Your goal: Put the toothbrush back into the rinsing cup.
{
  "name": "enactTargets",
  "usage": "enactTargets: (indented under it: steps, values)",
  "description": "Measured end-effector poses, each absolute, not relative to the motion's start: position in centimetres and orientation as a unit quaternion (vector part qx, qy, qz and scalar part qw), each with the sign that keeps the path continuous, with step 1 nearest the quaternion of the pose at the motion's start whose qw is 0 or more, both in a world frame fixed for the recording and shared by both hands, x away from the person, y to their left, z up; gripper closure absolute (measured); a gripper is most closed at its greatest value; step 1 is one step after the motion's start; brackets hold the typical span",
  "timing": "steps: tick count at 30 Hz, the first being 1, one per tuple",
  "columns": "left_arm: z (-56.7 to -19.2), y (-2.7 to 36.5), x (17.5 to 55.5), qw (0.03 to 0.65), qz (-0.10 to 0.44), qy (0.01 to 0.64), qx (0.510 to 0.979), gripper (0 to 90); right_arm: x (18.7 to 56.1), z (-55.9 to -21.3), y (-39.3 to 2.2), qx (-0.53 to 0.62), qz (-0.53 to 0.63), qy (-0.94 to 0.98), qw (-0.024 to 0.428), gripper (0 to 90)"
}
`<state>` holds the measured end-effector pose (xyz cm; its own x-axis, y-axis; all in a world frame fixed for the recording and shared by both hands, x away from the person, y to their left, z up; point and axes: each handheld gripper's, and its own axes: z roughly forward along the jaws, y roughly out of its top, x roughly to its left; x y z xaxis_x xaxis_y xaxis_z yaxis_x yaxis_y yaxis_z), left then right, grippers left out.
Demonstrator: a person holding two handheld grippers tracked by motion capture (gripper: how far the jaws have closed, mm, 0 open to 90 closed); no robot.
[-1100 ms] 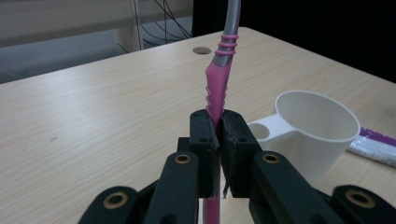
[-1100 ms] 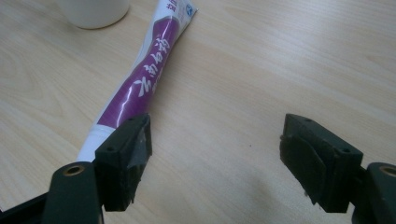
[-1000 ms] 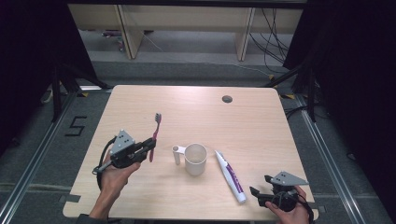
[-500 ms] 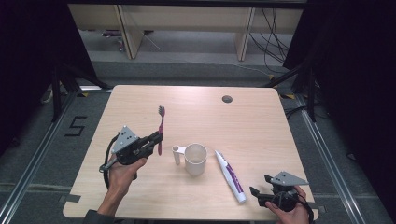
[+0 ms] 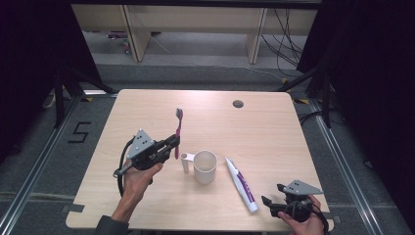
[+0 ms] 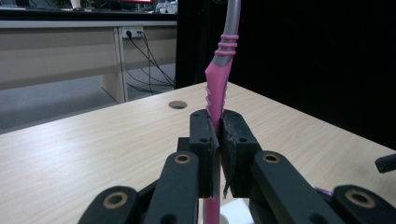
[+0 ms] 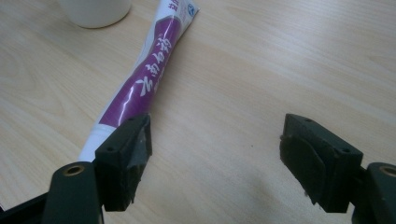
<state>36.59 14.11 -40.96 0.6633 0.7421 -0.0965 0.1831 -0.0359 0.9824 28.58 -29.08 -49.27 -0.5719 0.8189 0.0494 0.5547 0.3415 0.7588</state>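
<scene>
Left gripper [image 5: 172, 143], jaws clamped on the pink toothbrush [image 5: 178, 128], has swung it upright and nearer the cup [image 5: 205, 167] since a sec ago; prob. going in. Right gripper [image 5: 272, 202] idle, jaws wide, by toothpaste [image 5: 241, 183].

Pale wood table [image 5: 274, 137], rounded corners, round cable hole [image 5: 238, 104] near its far edge. Grey floor [image 5: 44, 161] around the table; metal rails [image 5: 348, 171] run along both its sides. White figure "5" [image 5: 80, 132] marked on the floor left of the table. Beyond the table, a beige bench [image 5: 195, 19] on panel legs, loose cables [image 5: 284, 34] under it. Black curtains [image 5: 372, 73] flank the table left and right. Even overhead light.
</scene>
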Motion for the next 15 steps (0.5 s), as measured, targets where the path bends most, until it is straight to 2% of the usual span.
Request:
enactTargets:
  steps: [9, 15]
  values:
    - [-41.4, 12.9, 37.6, 0.608, 0.239, 0.340, 0.677, 83.2, 28.6, -49.3, -29.0, 0.429, 0.386, 0.800, 0.163, 26.1]
    - [-42.1, 12.2, 37.8, 0.604, 0.237, 0.340, 0.681, 83.2, 28.6, -49.2, -29.1, 0.426, 0.382, 0.801, 0.173, 26.1]
